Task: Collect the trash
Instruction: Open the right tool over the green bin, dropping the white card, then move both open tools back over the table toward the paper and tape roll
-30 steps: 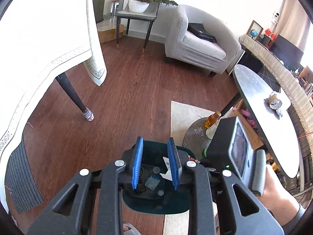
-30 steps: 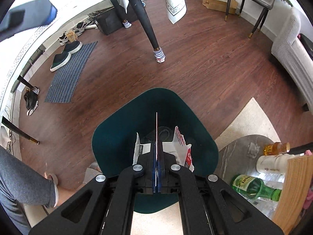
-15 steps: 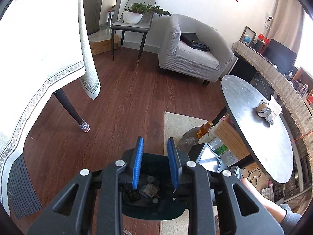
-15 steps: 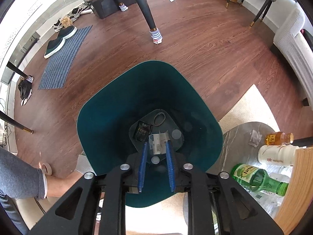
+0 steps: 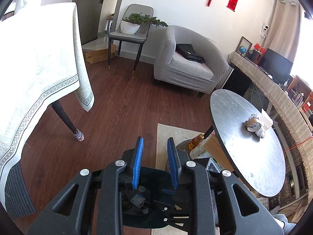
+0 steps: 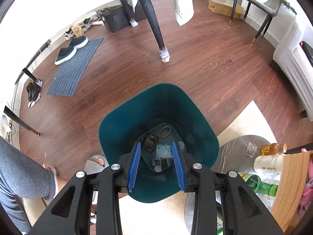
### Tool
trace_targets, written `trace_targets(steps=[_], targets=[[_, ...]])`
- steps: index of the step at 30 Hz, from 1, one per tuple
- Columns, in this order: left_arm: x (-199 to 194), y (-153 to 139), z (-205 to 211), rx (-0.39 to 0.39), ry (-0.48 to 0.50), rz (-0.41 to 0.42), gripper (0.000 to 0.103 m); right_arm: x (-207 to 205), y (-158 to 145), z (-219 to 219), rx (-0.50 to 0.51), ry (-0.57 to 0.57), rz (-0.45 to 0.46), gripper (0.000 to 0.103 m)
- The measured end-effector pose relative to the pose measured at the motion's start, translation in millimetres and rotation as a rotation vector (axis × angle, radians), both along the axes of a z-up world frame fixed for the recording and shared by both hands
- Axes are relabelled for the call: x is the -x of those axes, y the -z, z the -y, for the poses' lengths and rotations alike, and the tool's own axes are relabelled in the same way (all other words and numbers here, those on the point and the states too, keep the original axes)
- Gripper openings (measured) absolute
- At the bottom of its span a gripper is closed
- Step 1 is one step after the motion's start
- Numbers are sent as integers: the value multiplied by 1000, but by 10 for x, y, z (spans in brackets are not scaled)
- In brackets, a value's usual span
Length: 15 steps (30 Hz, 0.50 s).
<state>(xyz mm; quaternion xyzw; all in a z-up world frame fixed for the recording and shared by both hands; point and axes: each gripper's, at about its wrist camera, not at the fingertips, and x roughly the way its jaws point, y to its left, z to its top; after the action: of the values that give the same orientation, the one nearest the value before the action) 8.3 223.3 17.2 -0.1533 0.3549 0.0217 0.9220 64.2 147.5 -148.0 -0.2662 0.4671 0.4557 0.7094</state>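
Observation:
A teal trash bin (image 6: 127, 121) stands on the wood floor, and my right gripper (image 6: 156, 143) hangs open just over its mouth with nothing between the pads. On the bin's bottom lie a black packet (image 6: 149, 144), a white wrapper (image 6: 164, 150) and a thin ring (image 6: 165, 131). In the left wrist view my left gripper (image 5: 155, 140) is open and empty above the same bin (image 5: 144, 222). A cardboard roll with crumpled paper (image 5: 254, 124) lies on the round grey table (image 5: 244, 156) to the right.
A low marble side table (image 6: 240, 146) right of the bin carries a green bottle (image 6: 258, 184) and an amber bottle (image 6: 272, 149). A person's leg (image 6: 19, 168) stands at the left. A cloth-covered dining table (image 5: 29, 68) and a grey armchair (image 5: 187, 66) lie beyond.
My right gripper, shut on a white wrapper a second ago, has opened and the wrapper now lies in the bin. My left gripper has risen and tilted up.

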Motion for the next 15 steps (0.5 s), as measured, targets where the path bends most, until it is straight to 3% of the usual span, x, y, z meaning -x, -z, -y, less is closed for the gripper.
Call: trace_targets(steps=[5,15], targets=[[-23,-96,56,-18,-11,23,26,36,-359,127,-91,7,17,34],[-103,-202,292,-46,10,55,29,56,-852,456,-179,50,104,34]])
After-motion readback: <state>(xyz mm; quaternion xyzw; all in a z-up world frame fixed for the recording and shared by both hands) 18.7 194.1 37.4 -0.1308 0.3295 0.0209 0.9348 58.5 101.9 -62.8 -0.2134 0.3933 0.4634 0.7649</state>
